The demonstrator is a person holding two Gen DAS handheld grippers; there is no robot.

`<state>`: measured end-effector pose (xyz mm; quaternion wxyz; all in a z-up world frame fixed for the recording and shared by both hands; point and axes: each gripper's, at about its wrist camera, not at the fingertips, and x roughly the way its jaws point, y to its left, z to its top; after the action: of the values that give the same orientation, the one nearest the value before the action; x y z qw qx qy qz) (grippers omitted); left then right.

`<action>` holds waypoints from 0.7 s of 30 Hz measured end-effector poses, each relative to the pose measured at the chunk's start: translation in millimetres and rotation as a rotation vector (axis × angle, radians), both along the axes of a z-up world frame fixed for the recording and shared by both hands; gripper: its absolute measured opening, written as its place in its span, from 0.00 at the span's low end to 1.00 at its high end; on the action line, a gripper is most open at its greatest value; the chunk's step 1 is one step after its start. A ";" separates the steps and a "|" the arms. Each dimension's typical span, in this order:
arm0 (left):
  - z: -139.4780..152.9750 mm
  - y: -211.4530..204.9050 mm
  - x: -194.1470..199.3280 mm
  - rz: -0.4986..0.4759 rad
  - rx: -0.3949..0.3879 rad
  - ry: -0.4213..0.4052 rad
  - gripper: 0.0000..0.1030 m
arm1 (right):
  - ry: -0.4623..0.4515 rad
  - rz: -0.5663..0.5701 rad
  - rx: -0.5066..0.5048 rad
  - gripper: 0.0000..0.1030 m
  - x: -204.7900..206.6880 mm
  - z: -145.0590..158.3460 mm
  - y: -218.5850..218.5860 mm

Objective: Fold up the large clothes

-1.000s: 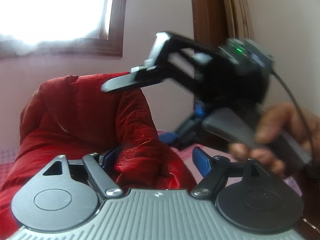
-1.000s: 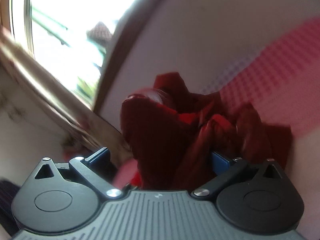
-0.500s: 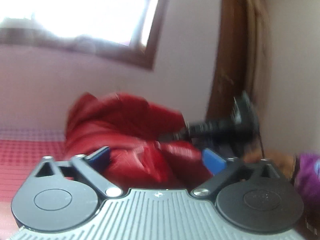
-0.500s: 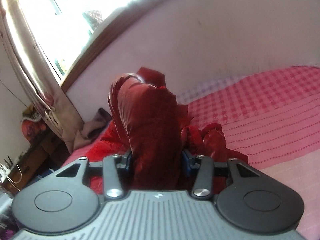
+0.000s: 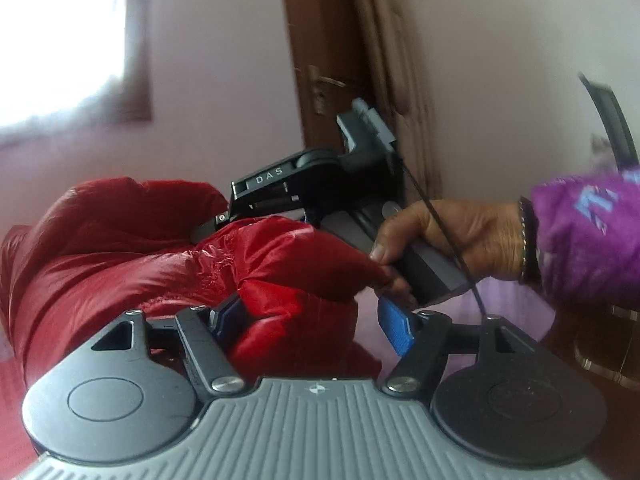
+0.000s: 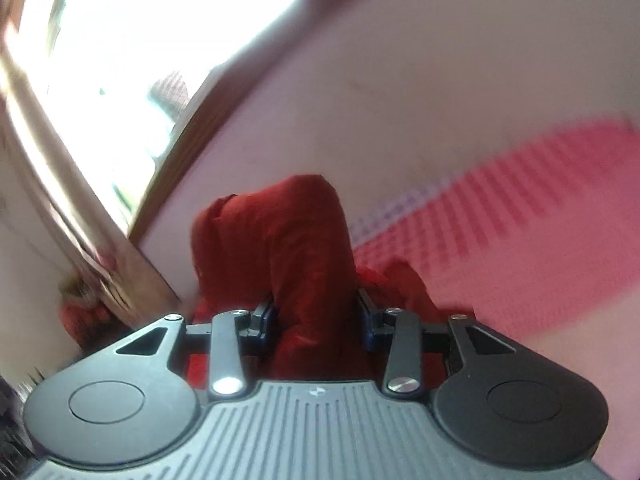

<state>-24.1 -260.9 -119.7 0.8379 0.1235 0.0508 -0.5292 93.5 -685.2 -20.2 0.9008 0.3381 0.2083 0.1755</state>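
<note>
jacket (image 5: 132, 248) hangs bunched above the bed (image 6: 520, 216), so i judge the step is best done by keeping both grips level and drawing the cloth taut before laying it flat. my right hand-held gripper (image 6: 316, 316) pinches a fold. my left hand-held gripper (image 5: 312, 324) stands wide, cloth against its left finger only.

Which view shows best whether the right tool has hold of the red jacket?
The right wrist view: the right tool has a thick fold of the red jacket pinched between its fingers. The left wrist view shows that tool only from outside, its fingertips hidden behind the jacket.
</note>
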 end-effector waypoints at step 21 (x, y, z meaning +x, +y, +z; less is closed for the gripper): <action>-4.0 -41.1 14.8 -0.068 0.023 0.084 0.86 | -0.028 -0.097 -0.236 0.58 -24.5 19.4 -28.9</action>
<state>-9.3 -302.1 -123.7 0.8151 0.1123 0.0878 -0.5615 69.0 -714.1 -0.8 0.9446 0.2371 0.1983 0.1107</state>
